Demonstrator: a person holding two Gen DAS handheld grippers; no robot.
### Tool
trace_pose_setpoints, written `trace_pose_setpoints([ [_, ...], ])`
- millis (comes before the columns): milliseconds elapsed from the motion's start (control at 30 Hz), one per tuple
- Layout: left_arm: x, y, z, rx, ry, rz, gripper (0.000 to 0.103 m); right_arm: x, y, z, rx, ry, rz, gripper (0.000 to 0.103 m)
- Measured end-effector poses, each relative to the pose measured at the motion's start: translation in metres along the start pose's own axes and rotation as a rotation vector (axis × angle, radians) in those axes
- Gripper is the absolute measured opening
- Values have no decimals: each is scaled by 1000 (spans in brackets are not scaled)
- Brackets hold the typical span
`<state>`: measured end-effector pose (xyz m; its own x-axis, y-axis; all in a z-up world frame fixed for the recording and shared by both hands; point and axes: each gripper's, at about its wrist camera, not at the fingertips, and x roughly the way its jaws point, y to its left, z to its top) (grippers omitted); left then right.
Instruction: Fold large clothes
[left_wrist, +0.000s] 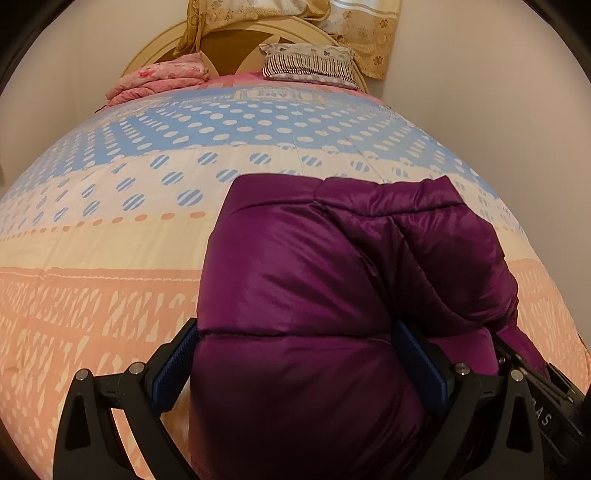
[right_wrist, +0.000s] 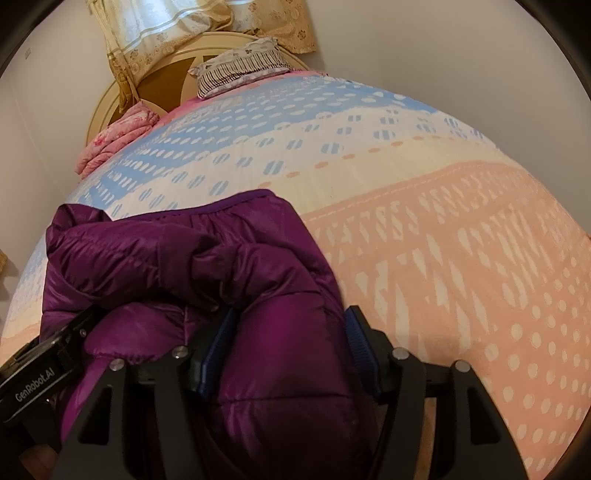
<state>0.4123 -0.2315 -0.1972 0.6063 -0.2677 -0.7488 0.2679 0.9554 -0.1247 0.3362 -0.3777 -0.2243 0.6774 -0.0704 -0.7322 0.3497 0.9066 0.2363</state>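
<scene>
Gripping: left gripper (left_wrist: 295, 369) and right gripper (right_wrist: 290, 354), jaws wide, each clamp the purple puffer jacket (left_wrist: 314, 280) at lower centre.
Writing: "GenRobot.AI", lower left of right view.

A bedspread (left_wrist: 147, 229) patterned in blue, cream and peach bands is spread below a rounded headboard (left_wrist: 229, 40), against which a folded pink blanket (left_wrist: 162, 77) and a striped pillow (left_wrist: 310, 62) are placed, beneath gold curtains (left_wrist: 369, 33).

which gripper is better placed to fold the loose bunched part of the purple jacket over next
Right, probably. The right gripper clamps the purple jacket beside its bunched folds; the left gripper clamps the smooth flat panel, so it suits anchoring.
</scene>
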Motion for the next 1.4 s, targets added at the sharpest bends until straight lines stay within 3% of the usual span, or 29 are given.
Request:
trace_pose_setpoints([
  [200, -25, 10, -10, 12, 19, -31, 100, -1, -7, 1, -7, 15, 22, 65],
  [333, -63, 29, -29, 50, -41, -92, 100, -22, -15, -2, -1, 19, 67, 72],
  [400, -60, 34, -39, 77, -10, -104, 101, -27, -18, -8, -28, 16, 68, 73],
  [533, -51, 39, -46, 28, -4, -161, 101, -20, -24, -14, 11, 32, 127, 73],
  [667, -45, 29, -47, 60, -17, -153, 102, -16, -20, -17, -8, 35, 151, 73],
  [967, -45, 17, -53, 118, -21, -163, 102, -14, -17, -21, -5, 58, 229, 61],
  [1233, -46, 9, -55, 149, -18, -187, 101, -11, -20, -21, 14, 66, 266, 61],
  [1400, -52, 2, -57, 190, -39, -216, 85, -13, -20, -22, 6, 58, 302, 46],
])
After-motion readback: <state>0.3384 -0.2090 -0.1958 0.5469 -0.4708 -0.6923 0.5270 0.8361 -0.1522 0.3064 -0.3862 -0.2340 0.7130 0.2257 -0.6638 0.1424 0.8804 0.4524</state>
